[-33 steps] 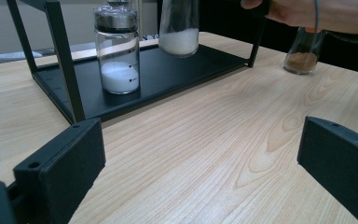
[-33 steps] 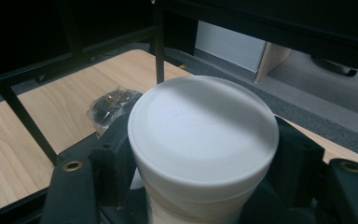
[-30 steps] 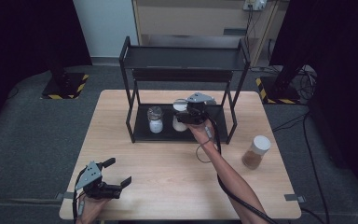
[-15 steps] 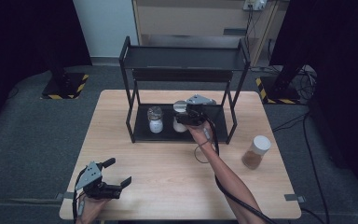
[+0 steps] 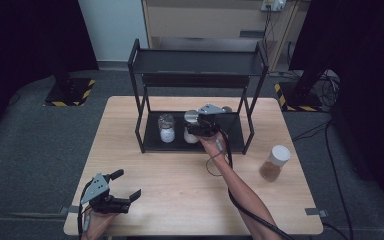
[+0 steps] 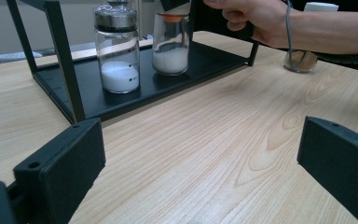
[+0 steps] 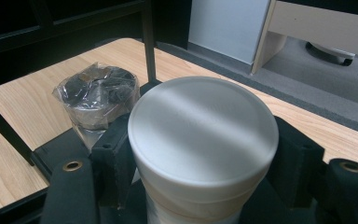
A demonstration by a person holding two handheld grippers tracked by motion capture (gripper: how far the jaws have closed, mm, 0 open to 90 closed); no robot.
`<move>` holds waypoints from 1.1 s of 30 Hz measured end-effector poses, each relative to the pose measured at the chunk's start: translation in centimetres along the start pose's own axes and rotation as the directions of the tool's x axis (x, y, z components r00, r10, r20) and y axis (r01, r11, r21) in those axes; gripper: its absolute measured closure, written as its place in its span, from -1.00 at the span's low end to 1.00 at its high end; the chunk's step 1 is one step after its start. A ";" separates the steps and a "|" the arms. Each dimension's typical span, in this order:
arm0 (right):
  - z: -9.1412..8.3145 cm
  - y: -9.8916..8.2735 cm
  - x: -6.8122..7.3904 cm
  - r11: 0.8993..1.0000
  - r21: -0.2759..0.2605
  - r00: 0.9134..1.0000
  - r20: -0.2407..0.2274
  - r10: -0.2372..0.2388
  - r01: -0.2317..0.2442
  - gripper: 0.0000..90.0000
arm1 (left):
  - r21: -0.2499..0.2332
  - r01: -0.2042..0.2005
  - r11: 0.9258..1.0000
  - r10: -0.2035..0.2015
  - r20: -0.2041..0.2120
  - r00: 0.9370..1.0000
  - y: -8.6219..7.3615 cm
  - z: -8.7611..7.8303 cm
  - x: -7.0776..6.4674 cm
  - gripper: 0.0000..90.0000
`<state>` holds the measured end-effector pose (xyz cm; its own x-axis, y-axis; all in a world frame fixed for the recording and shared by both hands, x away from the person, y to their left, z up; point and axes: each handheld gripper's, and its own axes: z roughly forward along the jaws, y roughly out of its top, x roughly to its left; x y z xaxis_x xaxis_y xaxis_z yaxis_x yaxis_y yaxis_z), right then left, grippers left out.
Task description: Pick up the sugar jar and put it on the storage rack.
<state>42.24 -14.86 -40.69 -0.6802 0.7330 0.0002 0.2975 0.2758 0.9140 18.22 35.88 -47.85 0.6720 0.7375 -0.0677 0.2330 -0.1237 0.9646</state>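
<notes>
Jaws of the right gripper (image 5: pixel 196 129) are clamped on a white-lidded jar (image 7: pixel 203 135) half full of white powder, which stands on the bottom tray of the black shelf rack (image 5: pixel 200 62), toward the tray's middle. Just beside it on the same tray stands a second jar (image 5: pixel 166 128), its top wrapped in plastic film, also holding white powder. Outside the rack, off its right end, a jar of brown contents (image 5: pixel 274 162) rests on the table (image 5: pixel 180 195). Well in front of the rack, near the table's front edge, the left gripper (image 5: pixel 125 189) hangs with jaws spread wide, holding nothing
</notes>
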 end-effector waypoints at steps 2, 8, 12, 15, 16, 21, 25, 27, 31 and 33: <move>0.0 -0.1 0.0 1.000 -0.001 1.000 -0.001 0.003 -0.003 -0.25 | 0.000 0.001 1.000 -0.001 0.000 1.000 0.0 0.0 0.0 -1.00; 0.0 -0.2 0.0 1.000 -0.003 1.000 0.004 0.004 -0.004 -0.25 | -0.001 0.000 1.000 0.000 0.000 1.000 0.0 0.0 0.0 -1.00; 0.0 -0.5 0.0 1.000 -0.006 1.000 0.007 0.004 -0.004 -0.25 | -0.001 0.000 1.000 0.000 0.000 1.000 0.0 0.0 0.0 -1.00; 0.1 -0.5 0.1 1.000 -0.006 1.000 0.009 -0.002 0.002 -0.25 | -0.002 -0.001 1.000 0.001 0.000 1.000 0.0 0.0 0.0 -1.00; 0.1 -0.5 0.2 1.000 -0.008 1.000 0.010 -0.001 0.001 -0.25 | -0.001 0.000 1.000 0.000 0.000 1.000 0.0 0.0 0.0 -1.00; 0.0 -0.7 0.2 1.000 -0.015 1.000 0.009 -0.009 0.009 -0.25 | -0.001 -0.003 1.000 0.003 0.000 1.000 0.0 0.0 0.0 -1.00; 0.0 -0.8 0.4 1.000 -0.016 1.000 0.017 -0.009 0.010 -0.28 | -0.002 -0.004 1.000 0.004 0.000 1.000 0.0 -0.1 0.0 -1.00; -0.1 -0.8 0.3 1.000 -0.026 1.000 0.008 0.000 0.000 -0.39 | -0.002 -0.004 1.000 0.004 0.001 1.000 0.0 -0.1 0.0 -1.00; -0.5 -0.4 0.1 0.999 -0.038 1.000 0.007 0.002 -0.002 -0.60 | -0.004 -0.005 1.000 0.005 0.002 1.000 0.0 -0.1 0.0 -1.00; -0.8 0.0 0.0 0.999 -0.047 1.000 0.003 -0.003 0.004 -0.68 | -0.003 -0.005 1.000 0.005 0.003 1.000 0.0 0.0 0.0 -1.00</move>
<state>41.69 -15.35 -40.35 -0.6792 0.7339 -0.0041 0.2636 0.2491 0.9319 18.17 35.88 -47.80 0.6750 0.7351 -0.0633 0.2277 -0.1259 0.9656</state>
